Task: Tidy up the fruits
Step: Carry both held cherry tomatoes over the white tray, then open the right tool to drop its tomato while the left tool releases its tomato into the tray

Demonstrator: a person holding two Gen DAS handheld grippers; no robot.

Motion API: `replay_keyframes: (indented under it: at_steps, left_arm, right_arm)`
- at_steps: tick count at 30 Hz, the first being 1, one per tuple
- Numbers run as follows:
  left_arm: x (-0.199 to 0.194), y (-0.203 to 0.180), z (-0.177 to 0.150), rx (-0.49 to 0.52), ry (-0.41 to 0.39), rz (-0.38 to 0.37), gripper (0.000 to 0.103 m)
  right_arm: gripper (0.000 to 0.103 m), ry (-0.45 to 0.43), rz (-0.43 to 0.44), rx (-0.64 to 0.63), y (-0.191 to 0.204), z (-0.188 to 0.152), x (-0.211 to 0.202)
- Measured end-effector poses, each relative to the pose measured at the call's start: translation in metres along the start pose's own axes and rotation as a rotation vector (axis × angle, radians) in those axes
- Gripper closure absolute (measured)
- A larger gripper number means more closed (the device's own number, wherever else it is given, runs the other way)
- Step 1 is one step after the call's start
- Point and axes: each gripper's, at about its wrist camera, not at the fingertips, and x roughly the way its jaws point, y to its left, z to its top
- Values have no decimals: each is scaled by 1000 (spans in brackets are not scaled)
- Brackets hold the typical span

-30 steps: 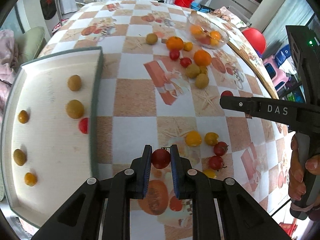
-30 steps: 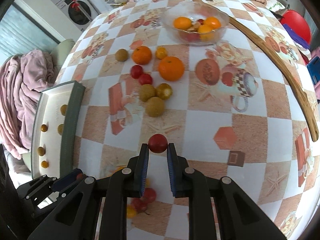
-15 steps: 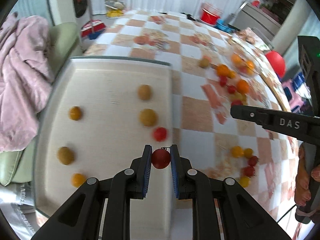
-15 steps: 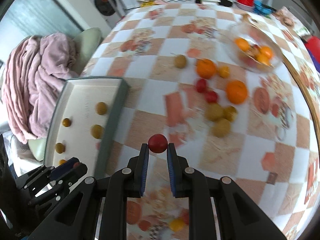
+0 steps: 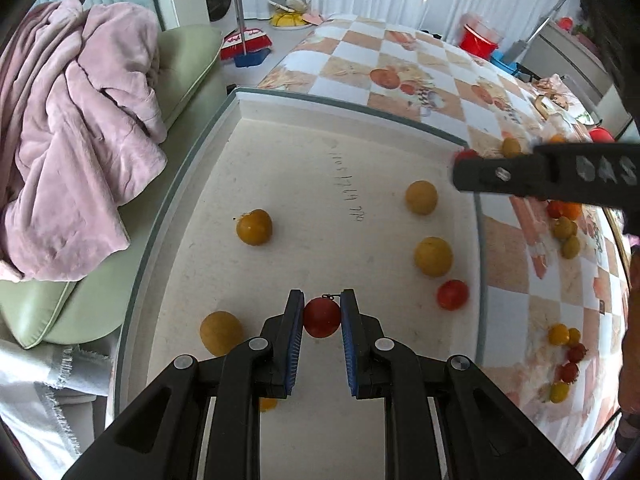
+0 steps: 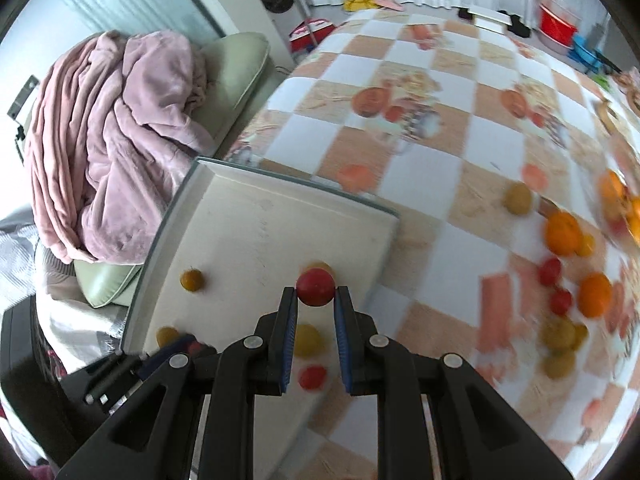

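My left gripper (image 5: 321, 317) is shut on a red cherry tomato (image 5: 321, 318) and holds it over the white tray (image 5: 312, 184). The tray holds several yellow fruits, such as one (image 5: 433, 256) at the right, and a red tomato (image 5: 452, 294). My right gripper (image 6: 316, 292) is shut on another red tomato (image 6: 315, 286) above the tray's right part (image 6: 256, 232); its arm (image 5: 552, 174) shows in the left wrist view. A red tomato (image 6: 312, 376) lies on the tray below it.
Oranges (image 6: 563, 231), red tomatoes (image 6: 550, 271) and yellow-green fruits (image 6: 558, 334) lie loose on the checkered tablecloth (image 6: 440, 160). A small cluster of tomatoes (image 5: 566, 354) lies right of the tray. A pink blanket (image 5: 68, 136) on a green cushion sits left of the tray.
Both grippers have swung left from over the tablecloth to above the tray, each still holding its red tomato. The right gripper has come over the tray's right edge.
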Motion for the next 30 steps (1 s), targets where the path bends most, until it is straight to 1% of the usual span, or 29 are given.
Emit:
replay_keyframes:
  at_steps: [4,9,18,22,23,25,26,27,30]
  left_arm:
    - [5,2,1,0,8,6,83]
    - [12,3,1,-14,21,13,83]
    - [16,0,1,0,31,30,83]
    - [17,-4,0,12,36,50,83]
    - [17,-5,0,16,36,57,83]
    - [17,-7,-1,25,37,69,83]
    - [17,-8,-1,30,39,72,83]
    - [17,-9,-1,34,41,75,83]
    - [16,-10,-2,51,45,80,82]
  right_arm:
    - [83,23,0,-10,7,16,22]
    - [83,35,-18,-32,11,27,37]
    - [82,77,-52,-35,7,30,58]
    - [81,85,-46,-38,6,30,61]
    - [77,89,-37,-38,7,31,62]
    - [65,95,-16,-37,7,32,62]
    - [55,94,-14,-37,7,33,61]
    - [49,88,-10,-36,7,33,58]
    - [40,65,18,-18,5,34,48]
